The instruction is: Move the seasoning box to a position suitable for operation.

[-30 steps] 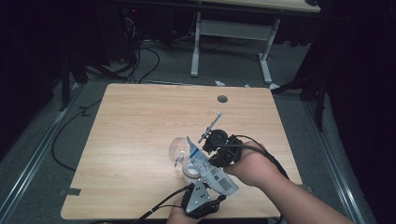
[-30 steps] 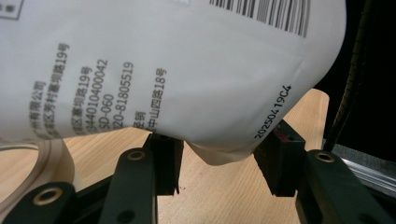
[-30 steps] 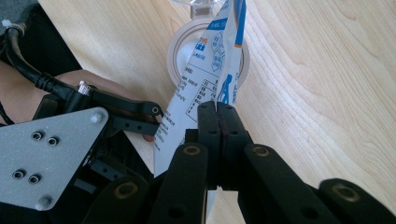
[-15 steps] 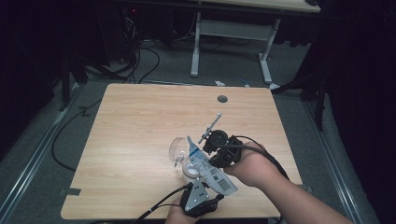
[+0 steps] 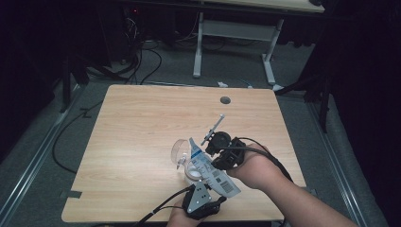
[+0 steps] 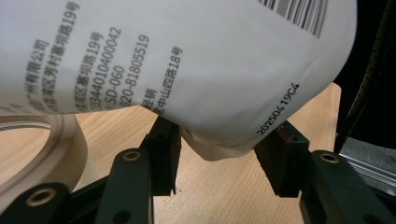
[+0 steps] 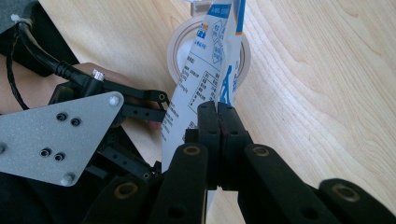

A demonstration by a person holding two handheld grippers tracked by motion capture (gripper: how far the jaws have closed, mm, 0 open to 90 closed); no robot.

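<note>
A white pouch (image 5: 210, 165) with blue print and a barcode hangs tilted over the table's near middle. My right gripper (image 5: 213, 152) is shut on its edge, and in the right gripper view the jaws (image 7: 218, 112) pinch the pouch (image 7: 205, 70). My left gripper (image 5: 208, 188) reaches up from the near edge. In the left gripper view the pouch's rounded bottom (image 6: 187, 60) sits between that gripper's jaws (image 6: 222, 154), which have just been opening; the pads stand apart from its crimped fold. A beige ring (image 7: 184, 32) lies flat under the pouch.
A clear plastic cup (image 5: 180, 150) lies on its side just left of the pouch. The wooden table (image 5: 142, 123) has a round cable hole (image 5: 225, 100) near its far edge. Cables (image 5: 142, 71) and a desk frame (image 5: 236, 33) stand on the floor behind.
</note>
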